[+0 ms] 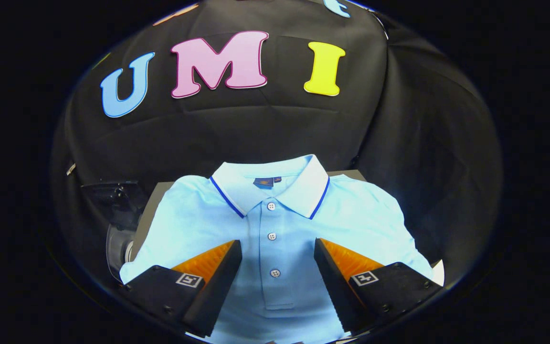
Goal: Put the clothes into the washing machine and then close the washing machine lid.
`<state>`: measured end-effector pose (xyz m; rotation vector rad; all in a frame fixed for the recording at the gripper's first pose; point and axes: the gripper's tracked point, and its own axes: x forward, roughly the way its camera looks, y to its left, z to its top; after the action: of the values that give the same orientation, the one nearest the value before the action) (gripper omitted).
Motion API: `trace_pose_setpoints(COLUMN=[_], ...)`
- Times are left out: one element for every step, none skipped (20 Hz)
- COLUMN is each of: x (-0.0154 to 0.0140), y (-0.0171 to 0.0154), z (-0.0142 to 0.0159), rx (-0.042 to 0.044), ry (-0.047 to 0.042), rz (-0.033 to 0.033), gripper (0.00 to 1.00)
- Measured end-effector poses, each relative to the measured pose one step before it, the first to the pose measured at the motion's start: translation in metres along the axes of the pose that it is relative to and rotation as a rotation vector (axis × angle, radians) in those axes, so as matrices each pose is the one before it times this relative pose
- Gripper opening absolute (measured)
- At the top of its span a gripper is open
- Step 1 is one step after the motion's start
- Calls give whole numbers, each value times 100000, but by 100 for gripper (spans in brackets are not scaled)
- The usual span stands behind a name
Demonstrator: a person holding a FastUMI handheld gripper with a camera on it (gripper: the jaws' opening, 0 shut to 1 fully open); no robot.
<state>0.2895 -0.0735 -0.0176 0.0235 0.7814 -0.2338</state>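
Your gripper (278, 248) hangs over the polo shirt (275, 224) with its fingers spread wide apart, nothing between them but air. The button placket runs straight down the gap, so you're lined up on the shirt's centre line, probably to pinch the chest fabric there. I can't tell whether the fingertips (229, 253) touch the cloth or float above it.

The shirt lies flat, front up, on a dark table (153, 203), neatly folded with sleeves tucked under, which makes it an easy, compact grab. Its collar (270, 184) sits at 12 o'clock from the fingers, open and spread; the top button (270, 206) is just below it, the second button (271, 236) level with the fingertips, the third (275, 273) down between the finger bodies toward 6 o'clock.

At about 9 o'clock from the left finger, just off the table edge, a dark rounded thing with a clear curved part (115, 224) shows. This may be the washing machine with its lid up, but it's too dim to say. If so, you'll be carrying the shirt that way.

Task reads as barely begun: the shirt isn't gripped, nothing is loaded, lid closing is last. A single-layer pinch near the placket could let the fold drop open in transit, so bite deep enough to catch several layers.
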Motion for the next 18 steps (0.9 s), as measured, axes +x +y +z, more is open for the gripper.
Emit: trace_pose_setpoints(x=[363, 298, 245, -23, -5, -24, -20, -1, 55, 13, -53, -93, 28, 94, -84, 94, -16, 17], y=[11, -20, -103, -22, -43, -50, 39, -19, -63, 20, 43, 19, -66, 23, 11, -107, -15, 39], z=[-241, -263, 16, 33, 53, -2, 58, -93, 53, 20, -99, 51, -76, -14, 15, 59, -169, -45], rx=[718, -276, 200, 1159, 1028, 865, 50, -324, -432, 97, -46, 298, -382, 285, -76, -506, 527, 644], ry=[965, 574, 188, 263, -365, -502, -132, -72, -151, 118, 435, 569, 480, 917, 405, 791, 1084, 818], rz=[77, 357, 733, 508, 259, -251, -257, -198, 88, 178, 192, -95, -88, -205, -117, 184, 234, 277], gripper=[97, 97, 97, 97, 97, 97, 97, 97, 97, 97, 97, 97, 97, 94, 94, 88, 81, 81])
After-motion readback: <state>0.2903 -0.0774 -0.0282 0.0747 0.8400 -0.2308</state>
